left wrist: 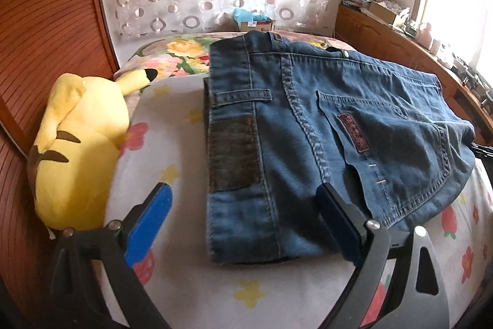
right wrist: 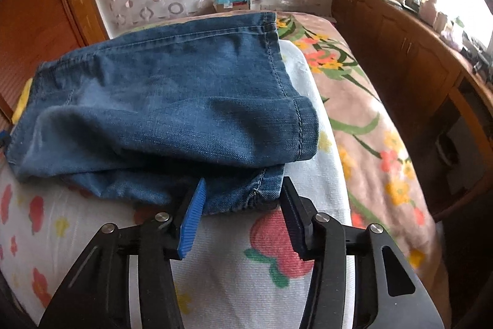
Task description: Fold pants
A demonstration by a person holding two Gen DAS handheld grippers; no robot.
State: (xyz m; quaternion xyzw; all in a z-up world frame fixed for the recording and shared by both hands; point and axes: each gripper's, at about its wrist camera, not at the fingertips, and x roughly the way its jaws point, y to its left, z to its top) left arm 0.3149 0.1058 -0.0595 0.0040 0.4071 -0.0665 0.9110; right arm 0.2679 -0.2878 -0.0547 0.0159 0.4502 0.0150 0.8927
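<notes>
In the left wrist view a yellow plush toy [left wrist: 77, 150] lies on its side, out past the left jaw, against the wooden headboard. The left gripper [left wrist: 243, 205] has its jaws spread wide: the blue pad [left wrist: 149, 224] of the left one hangs over bare flowered sheet [left wrist: 185, 276], while the right one sits over the near edge of the jeans [left wrist: 308, 119], and nothing is pinched between them. The jeans lie folded on the bed ahead of the jaws, seat side up, with a back pocket and a dark patch showing (the waistband is at the far end).

In the right wrist view the folded legs of the jeans [right wrist: 154, 100] lie ahead and to the left of the jaws, hems towards the right. The right gripper [right wrist: 242, 196] stands partly spread, and the corner of the lower hem [right wrist: 246, 193] reaches in between the tips; the pads are clear of the cloth on both sides. Beyond the right jaw a pink flowered blanket [right wrist: 363, 119] covers the bed.
</notes>
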